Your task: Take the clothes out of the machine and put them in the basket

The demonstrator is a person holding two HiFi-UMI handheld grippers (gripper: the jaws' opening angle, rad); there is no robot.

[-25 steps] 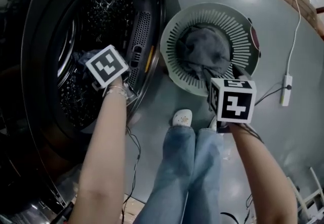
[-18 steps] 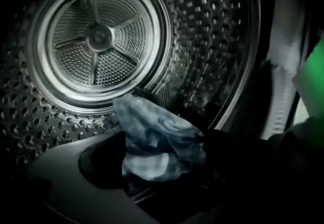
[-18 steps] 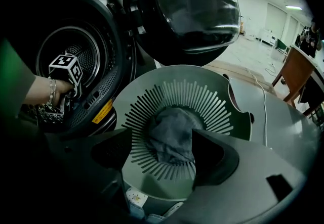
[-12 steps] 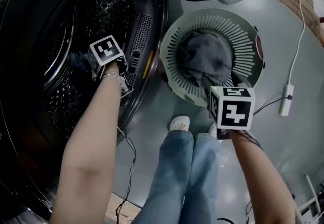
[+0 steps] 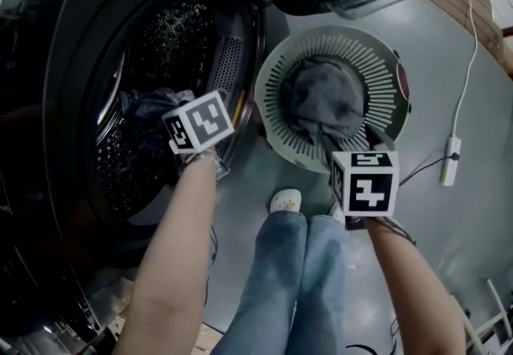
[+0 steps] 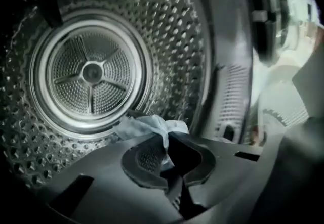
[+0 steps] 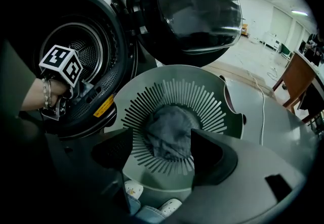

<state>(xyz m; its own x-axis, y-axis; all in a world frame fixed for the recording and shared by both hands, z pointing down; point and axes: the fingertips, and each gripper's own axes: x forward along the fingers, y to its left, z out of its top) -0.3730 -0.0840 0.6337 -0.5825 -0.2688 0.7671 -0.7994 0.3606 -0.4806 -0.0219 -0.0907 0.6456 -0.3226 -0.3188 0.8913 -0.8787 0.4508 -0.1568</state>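
Note:
In the left gripper view my left gripper is shut on a pale blue cloth, pinched between its pads just inside the steel drum. The head view shows that gripper at the machine's mouth, with the bunched cloth hanging beyond it. The round green basket stands on the floor beside the machine and holds a grey garment. Over the basket's near rim my right gripper is open, and its jaws frame the grey garment below without touching it.
The machine's round door stands open behind the basket. The person's jeans and white shoes are close to the basket's near side. A white cable with an adapter lies on the grey floor at the right.
The left gripper reached deeper into the drum, then came back toward the door rim with cloth bunched at its tips. The right gripper has stayed over the basket.

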